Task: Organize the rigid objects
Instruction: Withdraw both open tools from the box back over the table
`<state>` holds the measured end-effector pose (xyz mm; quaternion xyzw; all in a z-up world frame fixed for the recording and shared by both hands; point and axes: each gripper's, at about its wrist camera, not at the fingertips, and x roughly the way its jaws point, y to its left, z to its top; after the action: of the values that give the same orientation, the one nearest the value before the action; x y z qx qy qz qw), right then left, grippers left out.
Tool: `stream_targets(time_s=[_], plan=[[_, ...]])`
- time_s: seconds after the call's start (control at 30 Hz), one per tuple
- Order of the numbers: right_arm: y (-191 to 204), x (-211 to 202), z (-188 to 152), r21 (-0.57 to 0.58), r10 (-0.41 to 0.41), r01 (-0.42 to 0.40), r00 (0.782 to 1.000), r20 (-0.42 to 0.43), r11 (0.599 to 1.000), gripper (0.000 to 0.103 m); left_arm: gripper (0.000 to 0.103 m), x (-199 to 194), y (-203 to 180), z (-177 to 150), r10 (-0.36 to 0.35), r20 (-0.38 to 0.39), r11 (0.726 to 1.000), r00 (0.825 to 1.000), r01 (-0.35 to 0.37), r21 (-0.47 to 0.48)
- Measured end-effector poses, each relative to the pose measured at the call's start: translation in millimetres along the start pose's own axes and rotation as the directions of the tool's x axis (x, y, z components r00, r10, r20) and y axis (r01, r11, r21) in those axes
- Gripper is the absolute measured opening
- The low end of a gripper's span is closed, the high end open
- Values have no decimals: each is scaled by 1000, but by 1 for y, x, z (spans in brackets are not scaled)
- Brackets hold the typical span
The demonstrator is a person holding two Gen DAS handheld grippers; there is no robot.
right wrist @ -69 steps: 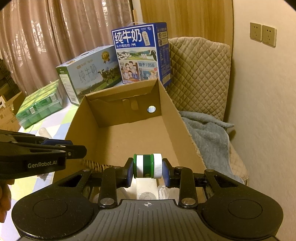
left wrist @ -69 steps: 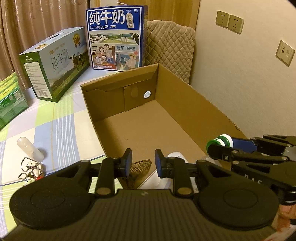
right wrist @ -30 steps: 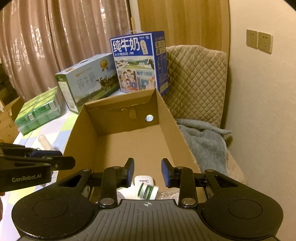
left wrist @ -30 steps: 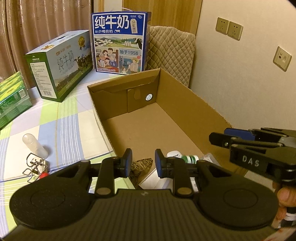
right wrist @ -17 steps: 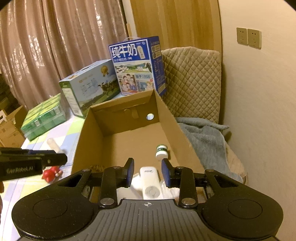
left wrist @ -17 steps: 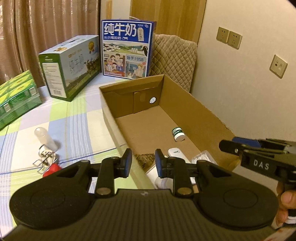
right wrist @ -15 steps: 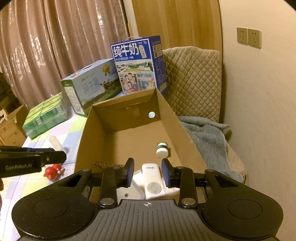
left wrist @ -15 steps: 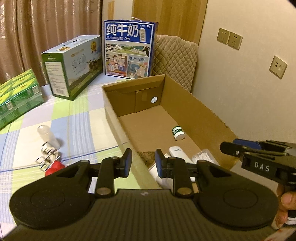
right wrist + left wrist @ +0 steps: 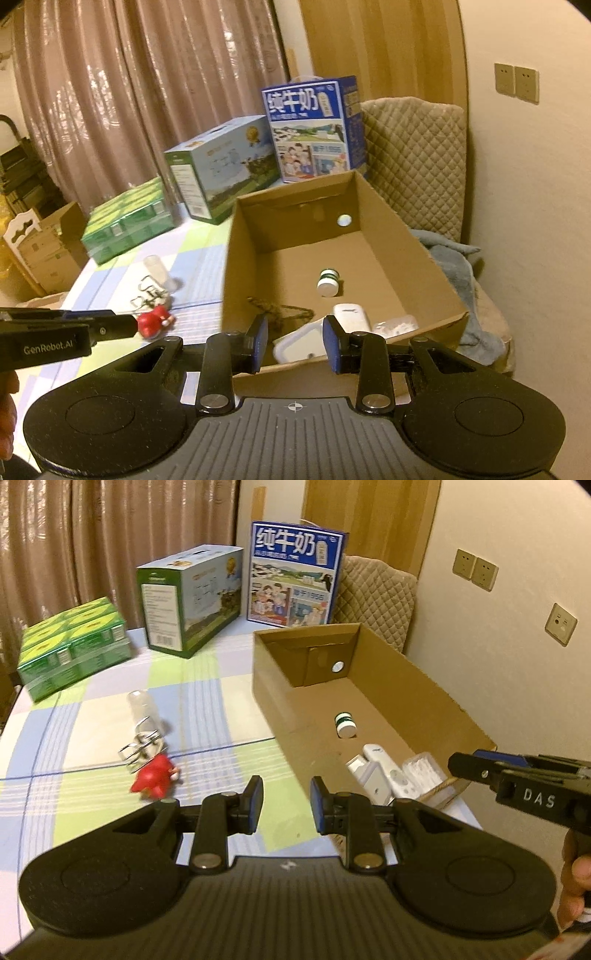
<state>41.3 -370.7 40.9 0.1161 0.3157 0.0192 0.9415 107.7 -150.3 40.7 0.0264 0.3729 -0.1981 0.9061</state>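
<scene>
An open cardboard box (image 9: pixel 424 686) (image 9: pixel 229 277) stands on the checked tablecloth. In it lie a green-and-white bottle (image 9: pixel 345 724) (image 9: pixel 328 282), a white remote (image 9: pixel 384 768) (image 9: pixel 351 315), a white container (image 9: pixel 299 345), a clear packet (image 9: pixel 424 771) and a brown cone (image 9: pixel 280 310). On the cloth left of the box lie a red toy (image 9: pixel 155 775) (image 9: pixel 153 323), a wire clip (image 9: pixel 142 747) and a clear plastic bottle (image 9: pixel 142 705). My left gripper (image 9: pixel 286 805) is shut and holds nothing, above the cloth near the box's front left corner. My right gripper (image 9: pixel 294 343) is shut with nothing in it, in front of the box's near wall.
At the back stand a blue milk carton (image 9: pixel 295 576), a green-and-white carton box (image 9: pixel 192 598) and a green shrink-wrapped pack (image 9: pixel 70 646). A quilted chair (image 9: pixel 376 594) with a grey blanket (image 9: pixel 454 266) sits right of the box, against the wall.
Both grippers have drawn back and risen away from the box. The green-and-white bottle, earlier held in my right gripper, was let go and now lies on the box floor.
</scene>
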Motion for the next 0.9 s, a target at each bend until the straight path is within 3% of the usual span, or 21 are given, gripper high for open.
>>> stream_targets(time_s=[0.57,0.9], plan=[[64,-5,-16,-60,98,-98,995,-6,993,31,28,-50,75,-36,125,25,991,992,-124,-48],[94,7,-21,-94,137,-139,990,-25,986,32,31,-58,119,-47,183,13,978,983,-181,-101]])
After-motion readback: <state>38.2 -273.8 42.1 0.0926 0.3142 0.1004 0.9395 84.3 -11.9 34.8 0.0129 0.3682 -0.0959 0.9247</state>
